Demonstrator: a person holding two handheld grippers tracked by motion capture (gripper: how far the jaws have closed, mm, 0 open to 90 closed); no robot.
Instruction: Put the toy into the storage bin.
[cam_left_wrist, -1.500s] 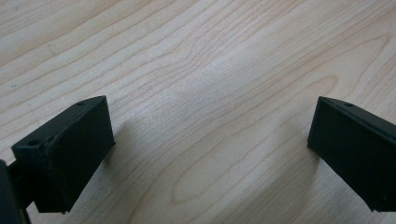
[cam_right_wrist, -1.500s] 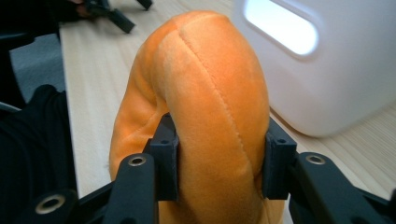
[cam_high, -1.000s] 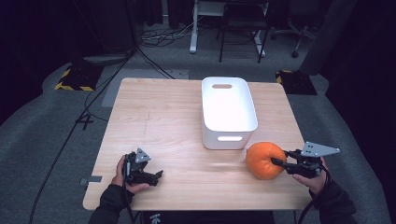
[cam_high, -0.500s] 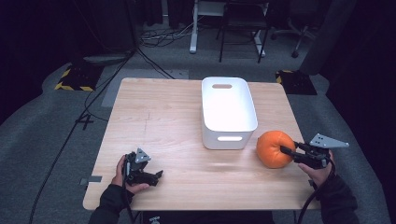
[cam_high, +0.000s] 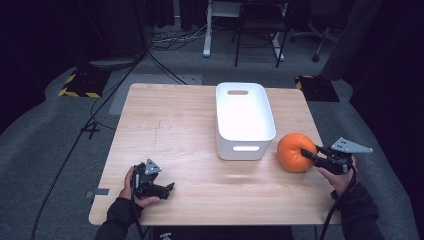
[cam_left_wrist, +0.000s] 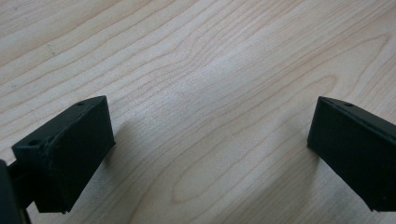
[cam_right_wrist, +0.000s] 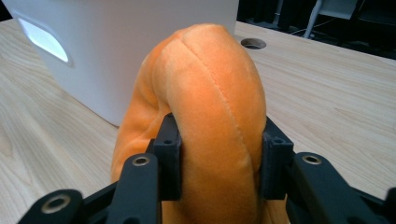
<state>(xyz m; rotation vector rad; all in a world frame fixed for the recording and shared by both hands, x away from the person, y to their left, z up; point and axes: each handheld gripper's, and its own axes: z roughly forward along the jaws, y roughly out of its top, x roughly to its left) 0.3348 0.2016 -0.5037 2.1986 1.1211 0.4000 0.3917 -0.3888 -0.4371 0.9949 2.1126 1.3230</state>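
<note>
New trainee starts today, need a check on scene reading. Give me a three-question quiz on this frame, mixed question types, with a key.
1. True or false: the right gripper has its fingers pressed into the soft orange plush ball.
2. The ball sits where relative to the white plastic bin? A) inside it B) beside it on the light wooden table C) on the floor
3. What is between the fingers of the left gripper?

Key:
1. True
2. B
3. Nothing; they stand apart over bare tabletop.
</note>
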